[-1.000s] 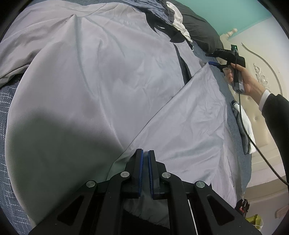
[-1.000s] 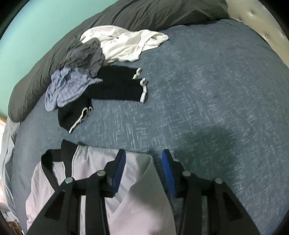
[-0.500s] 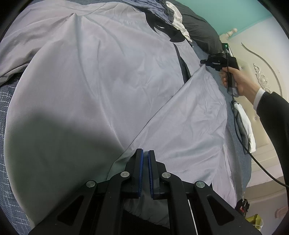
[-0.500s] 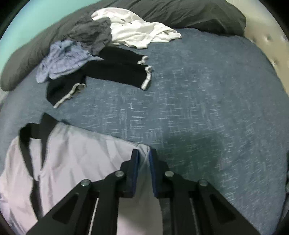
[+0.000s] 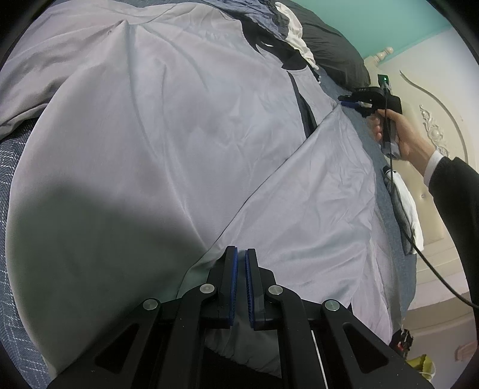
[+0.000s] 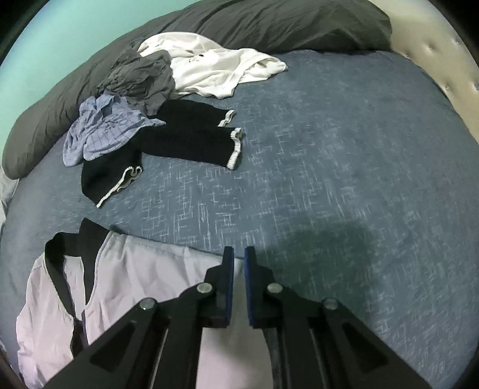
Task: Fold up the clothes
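A pale grey shirt (image 5: 167,155) with a dark collar lies spread across the blue bed (image 6: 344,167), one side panel already turned in over its front. The step in hand looks like the lengthwise fold. The left tool (image 5: 241,284) is clamped on the shirt's lower edge, near the hem. The right tool (image 6: 239,287) is pinched on the shirt's upper corner, just beside the collar, with pale cloth showing between its pads; the person's hand (image 5: 401,134) holds it low over the bed. Next, I judge, both tools must lift together and carry that edge across the shirt, keeping the cloth taut so the fold lands straight. A heap of other clothes (image 6: 155,98) waits beyond the collar, near the dark pillow (image 6: 269,27).
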`<action>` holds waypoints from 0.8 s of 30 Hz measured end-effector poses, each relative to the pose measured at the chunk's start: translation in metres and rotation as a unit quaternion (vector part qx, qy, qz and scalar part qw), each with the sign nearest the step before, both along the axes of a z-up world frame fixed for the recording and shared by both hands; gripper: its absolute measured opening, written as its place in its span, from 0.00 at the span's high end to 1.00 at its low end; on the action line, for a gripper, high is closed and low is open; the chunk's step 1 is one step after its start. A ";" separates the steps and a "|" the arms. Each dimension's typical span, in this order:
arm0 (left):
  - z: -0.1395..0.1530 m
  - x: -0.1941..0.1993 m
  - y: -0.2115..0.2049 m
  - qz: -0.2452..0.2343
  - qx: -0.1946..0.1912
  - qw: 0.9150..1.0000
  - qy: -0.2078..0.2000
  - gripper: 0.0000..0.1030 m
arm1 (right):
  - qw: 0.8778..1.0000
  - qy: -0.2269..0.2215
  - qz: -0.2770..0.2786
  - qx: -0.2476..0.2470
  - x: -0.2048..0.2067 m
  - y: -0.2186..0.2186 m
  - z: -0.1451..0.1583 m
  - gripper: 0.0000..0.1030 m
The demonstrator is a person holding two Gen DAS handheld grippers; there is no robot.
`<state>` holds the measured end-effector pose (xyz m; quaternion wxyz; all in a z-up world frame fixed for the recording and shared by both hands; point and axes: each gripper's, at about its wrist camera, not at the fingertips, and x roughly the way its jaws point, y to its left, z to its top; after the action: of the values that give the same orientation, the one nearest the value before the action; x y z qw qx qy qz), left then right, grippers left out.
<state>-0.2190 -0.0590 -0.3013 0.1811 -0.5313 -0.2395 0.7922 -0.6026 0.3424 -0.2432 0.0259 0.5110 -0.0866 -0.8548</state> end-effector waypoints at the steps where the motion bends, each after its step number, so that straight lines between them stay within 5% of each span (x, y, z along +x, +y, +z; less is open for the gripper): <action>1: 0.000 0.000 0.000 0.000 0.000 1.000 0.000 0.95 | 1.000 -0.006 0.000 -0.004 0.001 0.001 -0.002 0.77; 2: -0.001 0.000 0.000 0.000 0.000 1.000 0.000 0.95 | 1.000 -0.013 0.000 -0.006 0.001 0.001 -0.003 0.62; 3: -0.002 -0.002 0.003 0.000 0.000 1.000 -0.001 0.95 | 1.000 -0.014 0.001 -0.007 0.002 0.002 -0.004 0.57; 8: -0.002 -0.003 0.004 0.000 0.000 1.000 -0.001 0.95 | 1.000 -0.023 0.017 0.007 0.001 -0.005 -0.011 0.56; 9: -0.002 -0.003 0.005 -0.001 0.000 1.000 -0.001 0.95 | 0.999 -0.023 0.024 0.011 0.001 -0.008 -0.013 0.57; 11: -0.001 -0.003 0.004 -0.001 -0.001 1.000 -0.001 0.95 | 0.999 -0.025 0.032 0.017 0.001 -0.012 -0.017 0.87; 24: -0.004 0.001 0.010 -0.004 0.003 1.000 0.000 0.95 | 1.000 0.003 -0.012 0.021 -0.005 -0.010 -0.018 0.95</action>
<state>-0.2178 -0.0487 -0.3052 0.1859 -0.5320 -0.2399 0.7905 -0.6075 0.3325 -0.2611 0.0053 0.5074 -0.0746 -0.8585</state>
